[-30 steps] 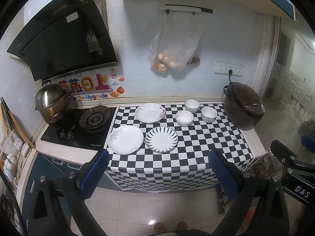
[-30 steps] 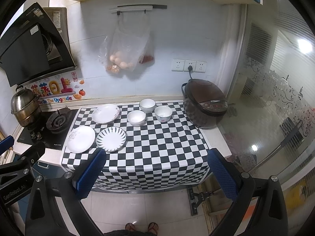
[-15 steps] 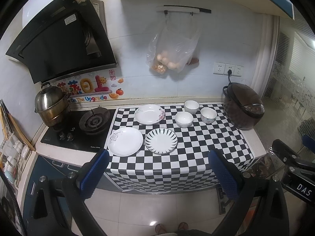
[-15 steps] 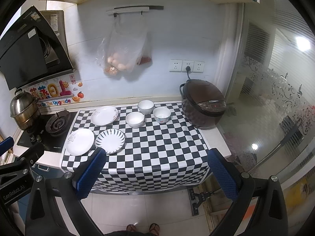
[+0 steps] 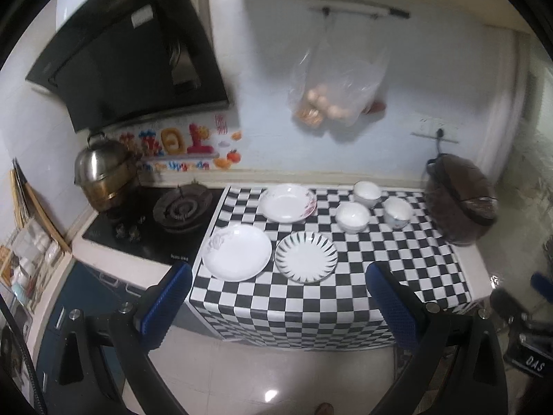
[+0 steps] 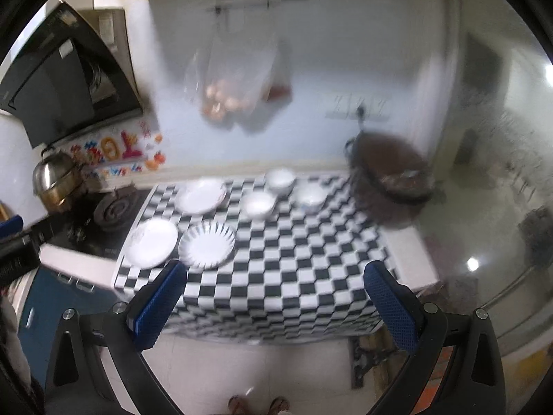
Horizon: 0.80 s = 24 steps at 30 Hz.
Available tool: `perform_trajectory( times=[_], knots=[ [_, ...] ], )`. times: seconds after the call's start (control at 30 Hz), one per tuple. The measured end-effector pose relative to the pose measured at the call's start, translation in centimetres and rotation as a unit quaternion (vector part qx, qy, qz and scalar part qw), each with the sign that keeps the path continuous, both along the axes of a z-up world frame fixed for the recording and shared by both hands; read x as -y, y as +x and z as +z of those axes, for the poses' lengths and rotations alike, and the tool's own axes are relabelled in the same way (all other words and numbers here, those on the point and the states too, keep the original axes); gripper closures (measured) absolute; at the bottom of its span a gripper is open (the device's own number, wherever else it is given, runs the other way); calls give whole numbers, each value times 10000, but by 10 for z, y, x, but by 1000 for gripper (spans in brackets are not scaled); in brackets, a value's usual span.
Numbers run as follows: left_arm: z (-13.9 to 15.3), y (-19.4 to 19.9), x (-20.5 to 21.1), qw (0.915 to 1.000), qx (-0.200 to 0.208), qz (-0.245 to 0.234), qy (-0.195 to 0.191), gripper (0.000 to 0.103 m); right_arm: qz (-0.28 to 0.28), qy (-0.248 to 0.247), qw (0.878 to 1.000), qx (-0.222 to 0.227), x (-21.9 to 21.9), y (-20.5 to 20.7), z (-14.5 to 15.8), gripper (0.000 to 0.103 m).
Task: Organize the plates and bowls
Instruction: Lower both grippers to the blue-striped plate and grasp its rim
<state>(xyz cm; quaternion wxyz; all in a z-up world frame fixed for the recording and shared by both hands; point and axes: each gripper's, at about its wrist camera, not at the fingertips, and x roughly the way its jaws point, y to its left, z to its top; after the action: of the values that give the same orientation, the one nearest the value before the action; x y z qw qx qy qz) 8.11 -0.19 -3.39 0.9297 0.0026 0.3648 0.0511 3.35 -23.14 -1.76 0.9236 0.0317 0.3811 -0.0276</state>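
Both my tools, left (image 5: 276, 306) & right (image 6: 274, 302), were spread & empty, w/ the bench-edge white round plate (image 5: 237, 252) easily knocked off.

The left gripper (image 5: 276, 297) hangs level, its blue-padded fingers (image 5: 166, 306) spread wide and empty. The right gripper (image 6: 274, 297) matches it, likewise parted, gripping nothing.

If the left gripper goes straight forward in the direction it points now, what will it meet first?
Probably the striped plate near the front of the checkered cloth. The open left gripper points at it from off the counter, with nothing between, though depth is hard to judge.
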Motion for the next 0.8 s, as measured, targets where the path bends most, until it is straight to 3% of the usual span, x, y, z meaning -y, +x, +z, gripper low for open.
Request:
perform_trajectory(
  times=[0.13,0.2,0.43,0.57,0.8],
  knots=[
    [-36,31,-15,9986,-334,404,81,0,388,60,9959,-817,10,40,-51,0],
    [-56,48,-28,9966,-547,599,111,0,604,-23,9938,-936,6,67,-75,0],
    [-130,113,-74,9866,-1346,920,-46,1,783,876,9772,-1766,-20,148,-159,0],
    [-173,160,-107,9788,-1737,998,-431,7,720,1068,9655,-2262,-28,203,-208,0],
    [-246,241,-155,9614,-2474,973,-711,28,402,1488,9403,-3035,-54,302,-299,4]
  ],
)
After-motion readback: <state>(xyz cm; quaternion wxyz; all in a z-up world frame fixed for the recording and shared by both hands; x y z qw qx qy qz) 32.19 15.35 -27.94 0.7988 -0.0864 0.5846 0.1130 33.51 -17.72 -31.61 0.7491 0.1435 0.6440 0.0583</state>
